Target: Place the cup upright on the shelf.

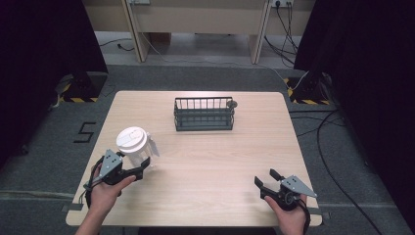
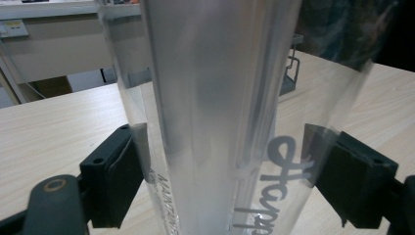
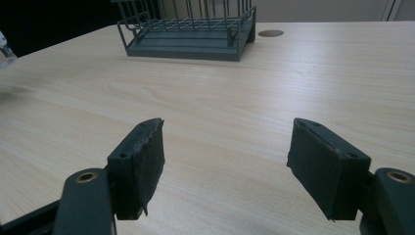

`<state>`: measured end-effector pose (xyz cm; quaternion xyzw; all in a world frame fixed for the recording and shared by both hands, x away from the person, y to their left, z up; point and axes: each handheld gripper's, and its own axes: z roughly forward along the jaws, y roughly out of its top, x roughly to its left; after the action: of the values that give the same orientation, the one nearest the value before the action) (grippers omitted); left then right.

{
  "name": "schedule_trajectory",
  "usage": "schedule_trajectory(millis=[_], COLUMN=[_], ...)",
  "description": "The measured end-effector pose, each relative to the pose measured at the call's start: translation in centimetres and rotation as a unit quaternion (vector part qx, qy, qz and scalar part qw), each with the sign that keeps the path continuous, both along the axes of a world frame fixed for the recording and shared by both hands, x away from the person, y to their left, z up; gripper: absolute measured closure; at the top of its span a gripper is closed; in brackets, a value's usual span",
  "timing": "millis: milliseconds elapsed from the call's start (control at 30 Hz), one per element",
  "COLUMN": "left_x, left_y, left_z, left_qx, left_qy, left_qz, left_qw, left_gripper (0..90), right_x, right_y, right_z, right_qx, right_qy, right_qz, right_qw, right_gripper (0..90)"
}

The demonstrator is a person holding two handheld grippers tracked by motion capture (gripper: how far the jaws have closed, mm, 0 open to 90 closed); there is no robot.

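High view: a clear plastic cup [image 1: 137,147] with a white lid is seen at eight o'clock on the wooden table [image 1: 205,161], pinched between the jaws of the left gripper [image 1: 139,169]. Smooth, thin walls could be crushed or let slip if squeezed wrongly. The right gripper [image 1: 266,180] is held spread and empty at five o'clock; a dark wire basket [image 1: 204,113] is set at twelve.

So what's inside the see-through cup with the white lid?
Through the clear cup held by the left tool, nothing obvious shows inside, only table and rack seen through it. From above, the white lid covers its top, so that part stays hidden.
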<state>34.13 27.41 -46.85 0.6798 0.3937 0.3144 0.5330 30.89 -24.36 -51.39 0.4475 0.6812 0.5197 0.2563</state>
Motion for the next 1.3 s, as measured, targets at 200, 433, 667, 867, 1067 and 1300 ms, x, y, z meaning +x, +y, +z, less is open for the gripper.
schedule_trajectory(millis=[200, 433, 667, 867, 1067, 1300], left_x=[0.6, 1.3, 1.8, 2.5, 3.1, 3.7], left_y=[-0.5, -1.3, -1.9, -2.6, -3.3, -3.9], left_z=[0.3, 0.7, 0.9, 1.2, 1.4, 1.5], left_qx=[0.002, 0.002, 0.001, 0.001, -0.001, -0.002], left_qy=[-0.001, -0.003, -0.005, -0.007, -0.008, -0.007], left_qz=[-0.003, -0.007, -0.012, -0.017, -0.021, -0.025], left_qw=[1.0, 1.0, 0.9999, 0.9998, 0.9998, 0.9997], left_gripper=[17.4, 17.4, 17.4, 17.5, 17.4, 17.5], right_x=[0.0, 0.0, 0.0, 0.0, 0.1, 0.0], right_y=[0.0, 0.0, -0.1, -0.1, -0.1, -0.1], right_z=[0.0, 0.0, 0.0, 0.0, 0.0, 0.0], right_qx=[0.001, 0.003, 0.002, 0.002, 0.003, 0.005], right_qy=[0.001, 0.004, 0.001, 0.001, 0.0, 0.002], right_qz=[0.0, 0.0, 0.002, 0.002, 0.0, 0.001], right_qw=[1.0, 1.0, 1.0, 1.0, 1.0, 1.0], right_gripper=[30.1, 30.2, 30.5, 30.6, 30.8, 30.8])
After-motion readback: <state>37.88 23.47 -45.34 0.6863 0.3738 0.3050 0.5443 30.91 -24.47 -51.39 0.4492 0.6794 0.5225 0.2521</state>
